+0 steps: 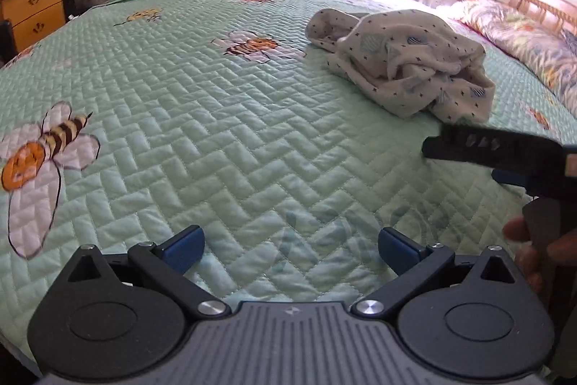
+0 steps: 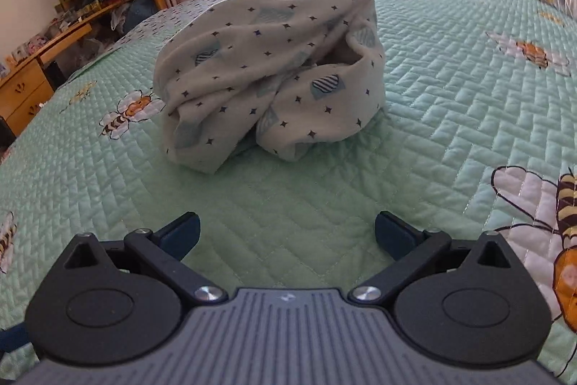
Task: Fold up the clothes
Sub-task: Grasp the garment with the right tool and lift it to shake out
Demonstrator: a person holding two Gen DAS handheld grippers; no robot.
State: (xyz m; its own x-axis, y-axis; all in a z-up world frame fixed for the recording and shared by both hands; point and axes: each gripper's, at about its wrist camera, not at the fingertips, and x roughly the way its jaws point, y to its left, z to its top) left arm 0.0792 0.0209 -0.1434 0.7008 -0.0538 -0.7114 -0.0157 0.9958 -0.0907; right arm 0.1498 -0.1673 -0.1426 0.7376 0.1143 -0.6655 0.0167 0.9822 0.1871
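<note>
1. Judged from the layout, this is the opening step: the garment lies in a crumpled heap on the bed, nothing spread or folded yet.
2. The left tongs are released, both blue pads wide apart with only quilt between them, grasping nothing.
3. The right tongs are likewise released and empty, pads spread over bare quilt.
4. From the right wrist view, the garment sits at 12 o'clock, straight ahead of the tongs, near but not touching them; a strip of quilt lies between.
5. From the left wrist view, the garment is up at 1 o'clock, well apart from the left tongs; the right tongs enter at 3 o'clock, their tip just short of the heap's near edge.
6. The next move likely calls for the right tongs to advance and pinch a single free edge or corner, not the whole bundle.
7. The left tongs would need to swing toward 1 o'clock to take a second edge, so the cloth can be lifted and laid flat.
8. Which folds are hem or sleeve cannot be told; the heap hides its shape.
</note>
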